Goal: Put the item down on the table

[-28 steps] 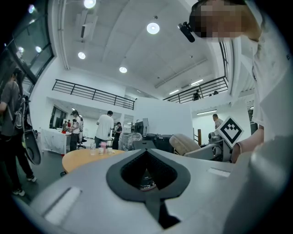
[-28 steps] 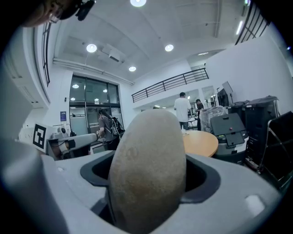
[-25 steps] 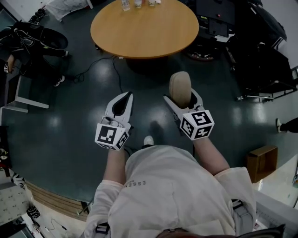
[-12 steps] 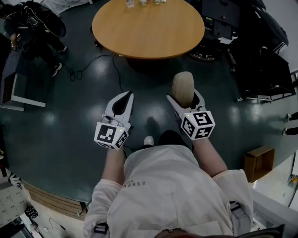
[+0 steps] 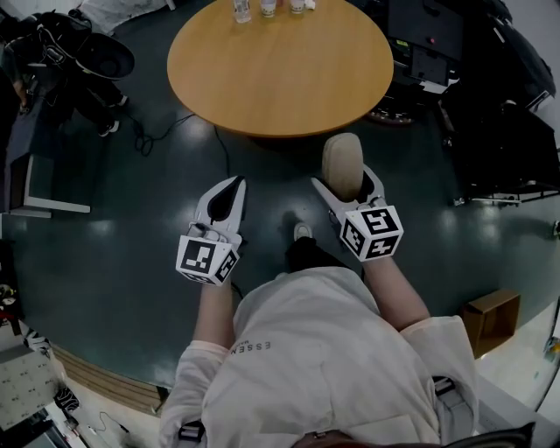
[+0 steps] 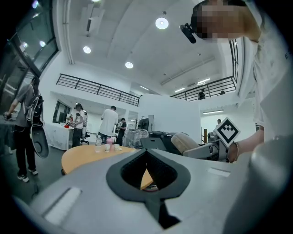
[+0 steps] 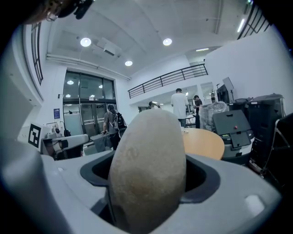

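A tan, oval, potato-like item [image 5: 342,163] sticks out of my right gripper [image 5: 343,177], which is shut on it; the same item [image 7: 147,169] fills the right gripper view between the grey jaws. My left gripper [image 5: 229,186] is shut with nothing in it, its jaws meeting in the left gripper view [image 6: 147,153]. Both grippers hang over the dark floor, just short of the round wooden table [image 5: 280,63]. The table [image 7: 203,141] shows ahead in the right gripper view, and also [image 6: 87,156] in the left one.
Small bottles and cups [image 5: 265,8] stand at the table's far edge. Black equipment [image 5: 429,44] sits right of the table, bags and a cable [image 5: 79,61] lie at the left, a wooden box [image 5: 489,317] at the right. Several people stand beyond the table.
The table has come nearer in the head view as the person steps forward; a foot now shows between the grippers. Both grippers keep their hold and pose.
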`<state>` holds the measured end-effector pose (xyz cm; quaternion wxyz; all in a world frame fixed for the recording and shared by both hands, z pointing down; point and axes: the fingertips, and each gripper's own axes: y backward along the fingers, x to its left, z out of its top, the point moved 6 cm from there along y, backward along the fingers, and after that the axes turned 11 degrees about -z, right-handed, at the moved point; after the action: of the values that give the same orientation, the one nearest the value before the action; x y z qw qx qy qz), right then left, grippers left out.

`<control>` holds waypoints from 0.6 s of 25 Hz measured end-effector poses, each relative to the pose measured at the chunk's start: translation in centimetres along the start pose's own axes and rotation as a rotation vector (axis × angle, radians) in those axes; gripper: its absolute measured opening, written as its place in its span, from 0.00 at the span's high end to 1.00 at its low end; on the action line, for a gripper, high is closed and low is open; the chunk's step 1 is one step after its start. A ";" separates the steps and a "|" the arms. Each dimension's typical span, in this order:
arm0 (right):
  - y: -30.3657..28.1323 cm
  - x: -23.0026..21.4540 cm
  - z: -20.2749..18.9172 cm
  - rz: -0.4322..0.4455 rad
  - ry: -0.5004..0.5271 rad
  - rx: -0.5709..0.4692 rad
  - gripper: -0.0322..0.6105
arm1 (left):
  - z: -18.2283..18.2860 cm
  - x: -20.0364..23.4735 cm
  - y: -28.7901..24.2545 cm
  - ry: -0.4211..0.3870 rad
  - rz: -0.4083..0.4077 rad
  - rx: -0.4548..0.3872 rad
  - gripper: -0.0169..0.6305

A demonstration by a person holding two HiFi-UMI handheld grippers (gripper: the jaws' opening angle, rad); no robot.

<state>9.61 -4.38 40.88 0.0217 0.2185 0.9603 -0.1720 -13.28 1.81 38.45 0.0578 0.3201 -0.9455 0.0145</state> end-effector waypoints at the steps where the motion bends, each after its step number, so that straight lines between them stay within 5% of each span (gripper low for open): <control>1: -1.2 -1.0 0.6 0.006 -0.003 0.001 0.32 | 0.2 0.7 -1.4 -0.002 0.009 -0.003 0.95; 7: -8.1 -6.8 3.8 0.013 -0.022 0.006 0.32 | 2.1 4.2 -8.6 -0.031 0.048 -0.014 0.95; 15: -14.8 -8.9 4.5 0.044 -0.009 0.058 0.32 | 0.8 7.7 -12.7 0.006 0.092 0.009 0.95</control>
<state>11.18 -22.09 42.45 0.0236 0.2392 0.9498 -0.2001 -11.69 -12.94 38.49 0.0586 0.2764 -0.9590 0.0226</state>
